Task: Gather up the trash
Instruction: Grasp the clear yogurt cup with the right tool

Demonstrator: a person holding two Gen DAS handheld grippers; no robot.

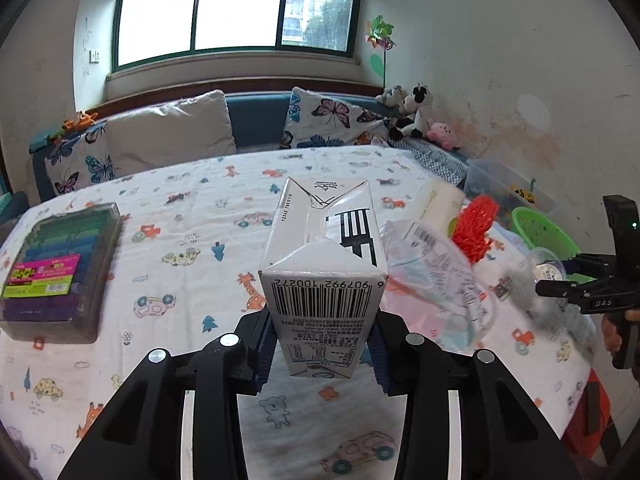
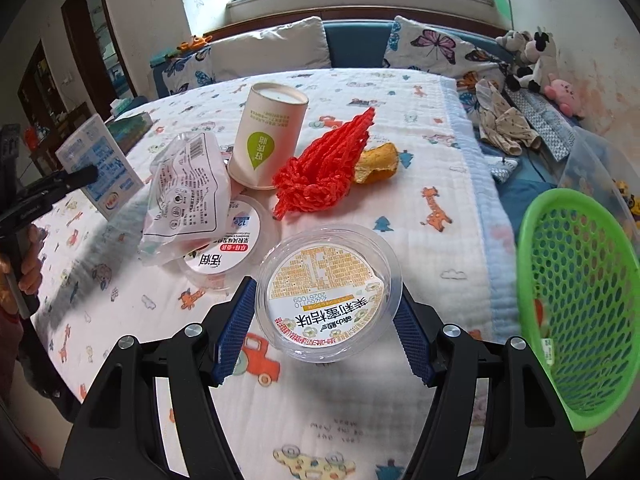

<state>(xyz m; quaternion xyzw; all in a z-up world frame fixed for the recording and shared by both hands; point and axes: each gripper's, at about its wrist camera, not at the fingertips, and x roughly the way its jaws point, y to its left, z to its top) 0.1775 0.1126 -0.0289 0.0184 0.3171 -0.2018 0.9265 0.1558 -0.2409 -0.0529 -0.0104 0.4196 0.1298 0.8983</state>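
My left gripper (image 1: 322,344) is shut on a white milk carton (image 1: 324,264) and holds it above the bed; the carton also shows in the right wrist view (image 2: 100,168). My right gripper (image 2: 324,324) is shut on a clear round cup with a yellow label (image 2: 328,292), lifted off the sheet. On the bed lie a second clear cup (image 2: 228,244), a crumpled plastic wrapper (image 2: 188,192), a white paper cup (image 2: 268,136), a red mesh net (image 2: 320,168) and an orange peel (image 2: 378,164). A green basket (image 2: 580,300) stands at the right bed edge.
A box of coloured clay (image 1: 56,272) lies at the left of the bed. Pillows (image 1: 168,132) and plush toys (image 1: 412,112) line the far side. A clear storage bin (image 1: 508,188) and crumpled clothes (image 2: 504,124) sit to the right by the wall.
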